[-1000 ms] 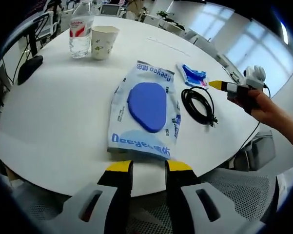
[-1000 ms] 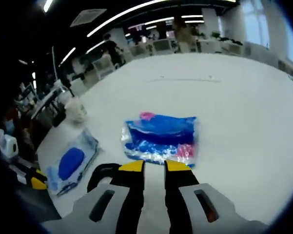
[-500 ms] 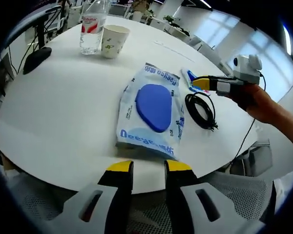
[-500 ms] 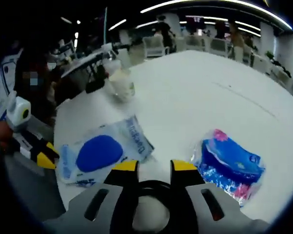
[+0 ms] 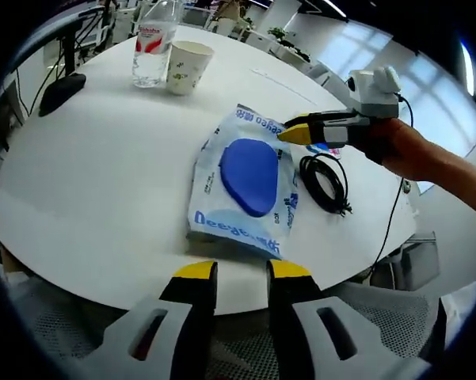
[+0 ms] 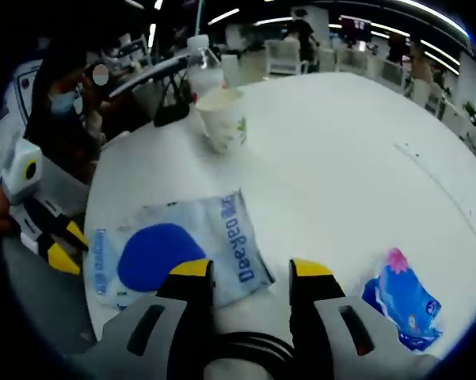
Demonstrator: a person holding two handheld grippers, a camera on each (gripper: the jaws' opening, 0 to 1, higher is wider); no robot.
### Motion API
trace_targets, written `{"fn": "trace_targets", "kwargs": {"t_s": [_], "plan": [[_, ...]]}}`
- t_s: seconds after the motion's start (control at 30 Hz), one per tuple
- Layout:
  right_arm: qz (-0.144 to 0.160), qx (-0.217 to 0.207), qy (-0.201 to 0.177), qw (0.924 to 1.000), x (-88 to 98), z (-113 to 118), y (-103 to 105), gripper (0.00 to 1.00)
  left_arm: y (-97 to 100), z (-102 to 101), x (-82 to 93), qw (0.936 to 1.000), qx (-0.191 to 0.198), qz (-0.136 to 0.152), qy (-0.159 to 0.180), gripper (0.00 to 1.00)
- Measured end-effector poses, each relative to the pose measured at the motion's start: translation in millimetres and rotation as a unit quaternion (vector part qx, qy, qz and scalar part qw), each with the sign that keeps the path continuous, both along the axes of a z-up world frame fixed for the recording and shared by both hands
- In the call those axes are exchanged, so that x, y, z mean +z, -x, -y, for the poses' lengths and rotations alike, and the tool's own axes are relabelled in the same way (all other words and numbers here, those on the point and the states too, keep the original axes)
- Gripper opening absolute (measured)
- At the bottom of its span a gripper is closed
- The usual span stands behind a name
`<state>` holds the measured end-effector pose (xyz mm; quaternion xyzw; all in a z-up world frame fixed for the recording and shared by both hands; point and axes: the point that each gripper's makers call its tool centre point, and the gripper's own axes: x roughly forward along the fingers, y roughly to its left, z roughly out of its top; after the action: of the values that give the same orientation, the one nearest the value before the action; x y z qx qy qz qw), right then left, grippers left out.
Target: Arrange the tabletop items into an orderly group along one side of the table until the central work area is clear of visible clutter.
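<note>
- Just ahead of the left gripper [image 5: 233,274], in the left gripper view: wet-wipes pack [image 5: 246,187] lying flat on the white round table [image 5: 103,182], blue lid patch up, near edge just beyond the jaw tips. Jaws a small gap apart, nothing between them, hovering at the table's near edge.
- Right of the left jaws' line: black cable coil [image 5: 324,181] beside the wipes pack, apart from it.
- Beyond the coil: right gripper [image 5: 295,131] held in a hand [image 5: 400,148], yellow tips over the far right corner of the wipes pack. A small blue packet sits behind it, mostly hidden.
- Far ahead and left of the left jaws: paper cup [image 5: 185,68] upright, mouth open, inside not visible. Clear water bottle [image 5: 152,50] just beside it, red label, contents cannot tell.
- Far left: black mouse-like object [image 5: 59,84] near the table edge.
- In the right gripper view: right gripper [image 6: 252,271] jaws apart, empty; the black cable coil [image 6: 245,348] sits low between the jaw bases, contact cannot tell.
- Ahead and left of the right jaws: wet-wipes pack [image 6: 173,252]. To the right: blue packet [image 6: 406,301] flat on the table.
- Far ahead: paper cup [image 6: 222,119], bottle [image 6: 201,70] behind it.
- Far left of the right jaws: left gripper [image 6: 54,245], yellow tips off the table edge.
</note>
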<state>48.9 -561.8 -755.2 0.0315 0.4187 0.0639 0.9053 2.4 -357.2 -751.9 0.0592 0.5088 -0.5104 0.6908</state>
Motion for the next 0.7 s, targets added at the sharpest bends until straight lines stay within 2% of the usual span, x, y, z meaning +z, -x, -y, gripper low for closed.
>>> {"fn": "trace_targets", "kwargs": {"t_s": [0.1,0.23,0.3,0.37,0.6,0.7], "plan": [[-0.007,0.011,0.001,0.9999,-3.1,-3.2,-3.3,0.34,-0.7,0.2,0.2,1.0,0.001,0.0,0.0,0.22],[-0.022,0.019,0.006,0.9996,-11.3,-4.5,-2.9,0.26,-3.0,-0.5,0.4,1.0,0.004,0.0,0.001,0.22],[-0.025,0.017,0.004,0.9995,-12.0,-5.8,-1.6,0.26,-4.0,-1.6,0.5,1.0,0.008,-0.001,0.001,0.22],[-0.032,0.023,0.0,0.9992,-14.4,-8.4,1.4,0.19,-5.0,-2.5,0.0,0.9999,0.01,-0.002,0.001,0.22],[-0.016,0.019,-0.022,0.9995,-8.9,-14.1,5.7,0.0,-6.5,-2.9,-0.9,0.9999,0.011,-0.004,0.001,0.22],[-0.017,0.015,-0.021,0.9995,-7.5,-15.0,10.8,0.0,-7.4,-2.6,-0.9,1.0,0.009,-0.003,0.001,0.22]]}}
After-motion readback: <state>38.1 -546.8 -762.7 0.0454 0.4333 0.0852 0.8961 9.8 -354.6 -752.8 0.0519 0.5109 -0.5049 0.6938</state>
